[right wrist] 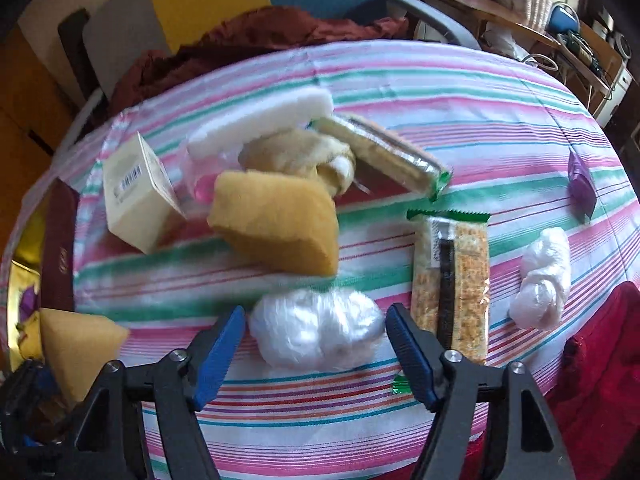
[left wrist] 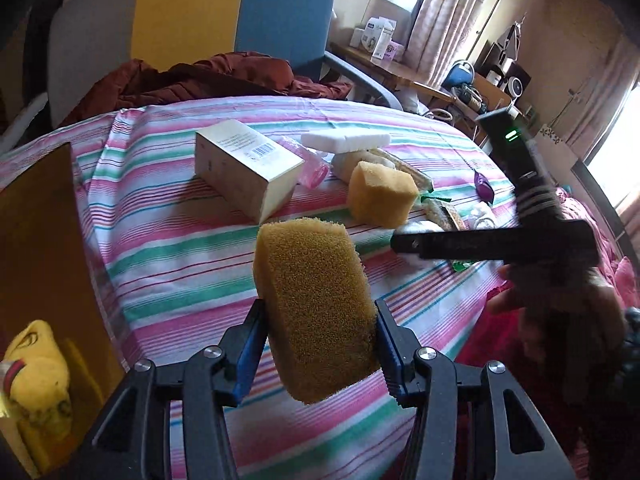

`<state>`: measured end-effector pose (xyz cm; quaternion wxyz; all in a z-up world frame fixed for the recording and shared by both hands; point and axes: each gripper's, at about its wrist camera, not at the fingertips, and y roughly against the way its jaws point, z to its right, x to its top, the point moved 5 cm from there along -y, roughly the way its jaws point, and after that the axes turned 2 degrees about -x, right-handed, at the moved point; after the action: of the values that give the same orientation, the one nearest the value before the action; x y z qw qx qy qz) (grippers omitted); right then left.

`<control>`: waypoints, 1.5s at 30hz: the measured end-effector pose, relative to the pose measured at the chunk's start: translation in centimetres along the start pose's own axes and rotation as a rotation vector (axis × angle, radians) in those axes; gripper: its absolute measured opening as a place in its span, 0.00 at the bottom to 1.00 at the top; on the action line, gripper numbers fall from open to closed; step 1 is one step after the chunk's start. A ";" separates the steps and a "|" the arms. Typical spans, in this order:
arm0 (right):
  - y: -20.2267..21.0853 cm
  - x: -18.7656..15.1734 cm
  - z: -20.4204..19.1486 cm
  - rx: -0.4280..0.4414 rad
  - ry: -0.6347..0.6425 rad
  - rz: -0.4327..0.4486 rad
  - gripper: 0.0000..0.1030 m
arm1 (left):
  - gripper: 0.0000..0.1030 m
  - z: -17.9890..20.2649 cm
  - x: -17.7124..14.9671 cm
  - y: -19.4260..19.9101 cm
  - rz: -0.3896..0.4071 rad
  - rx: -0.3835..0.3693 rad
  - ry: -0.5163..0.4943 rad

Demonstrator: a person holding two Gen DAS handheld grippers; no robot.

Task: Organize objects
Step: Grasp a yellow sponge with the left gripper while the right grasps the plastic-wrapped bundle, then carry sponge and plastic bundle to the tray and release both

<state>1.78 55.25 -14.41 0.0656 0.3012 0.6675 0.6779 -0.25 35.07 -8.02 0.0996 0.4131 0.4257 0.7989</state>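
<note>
Two tongs busy: left tongs (left wrist: 320, 344) pinch a sponge (left wrist: 316, 308), bound for the box (left wrist: 44, 264); right tongs (right wrist: 316, 344), spread, straddle a white bundle (right wrist: 316, 328), needing closure

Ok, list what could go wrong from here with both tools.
1. The left tool grips only the lower end of the yellow sponge; most of it sticks out above, so it may twist or slip out.
2. The right tool straddles the white plastic bundle without pressing it yet; the slick, soft wrap could squash or squirt out.
3. The cracker packet lies right beside the right finger and could get nudged or pinched.
</note>
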 end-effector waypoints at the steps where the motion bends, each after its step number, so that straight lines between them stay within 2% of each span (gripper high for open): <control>1: -0.4 -0.1 0.0 -0.010 0.006 -0.017 0.68 | 0.51 -0.2 0.0 0.3 0.007 0.000 0.004; 3: -0.8 -0.2 0.1 -0.009 0.003 -0.028 0.62 | 0.51 -0.5 -0.1 1.2 0.023 0.000 0.012; 5: -0.1 0.0 0.4 -0.007 -0.010 0.014 0.61 | 0.51 -0.8 -0.1 2.1 0.043 0.005 0.020; 10: 2.3 0.3 0.7 0.037 -0.036 0.113 0.60 | 0.51 -2.2 -0.2 5.3 0.103 0.030 0.048; 14: 5.2 -0.2 -0.8 0.091 -0.011 0.181 0.60 | 0.51 -4.5 -0.1 8.3 0.163 0.062 0.103; 19: 8.9 -0.5 -6.7 0.182 0.087 0.243 0.60 | 0.51 -9.0 0.0 12.1 0.238 0.133 0.183; 23: 10.4 -0.2 -13.6 0.289 0.186 0.261 0.60 | 0.51 -13.7 -0.3 14.9 0.286 0.213 0.267; 29: 11.4 0.6 -22.6 0.427 0.292 0.260 0.60 | 0.52 -20.2 -3.5 17.9 0.307 0.337 0.368; 32: 11.9 0.9 -26.8 0.488 0.321 0.257 0.64 | 0.60 -23.0 -5.8 18.8 0.296 0.415 0.433; 34: 12.2 1.1 -29.1 0.535 0.329 0.253 0.65 | 0.70 -24.2 -7.1 19.1 0.291 0.437 0.484; 35: 12.3 1.1 -30.1 0.564 0.328 0.248 0.67 | 0.70 -24.5 -7.8 19.3 0.290 0.441 0.501; 36: 12.3 1.2 -30.9 0.580 0.328 0.243 0.72 | 0.70 -24.9 -8.4 19.3 0.286 0.448 0.512; 38: 12.3 1.0 -32.2 0.584 0.334 0.249 0.74 | 0.70 -25.1 -9.4 19.5 0.282 0.463 0.516; 40: 12.4 0.6 -33.0 0.597 0.337 0.250 0.75 | 0.70 -25.2 -10.1 19.7 0.276 0.472 0.521; 45: 12.2 -0.7 -32.8 0.566 0.357 0.248 0.75 | 0.72 -24.6 -10.2 20.5 0.303 0.497 0.520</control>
<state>-10.11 25.33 -0.75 -0.2208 0.2631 0.7881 0.5108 -8.06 2.48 -5.54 -0.2339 0.2664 0.5516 0.7550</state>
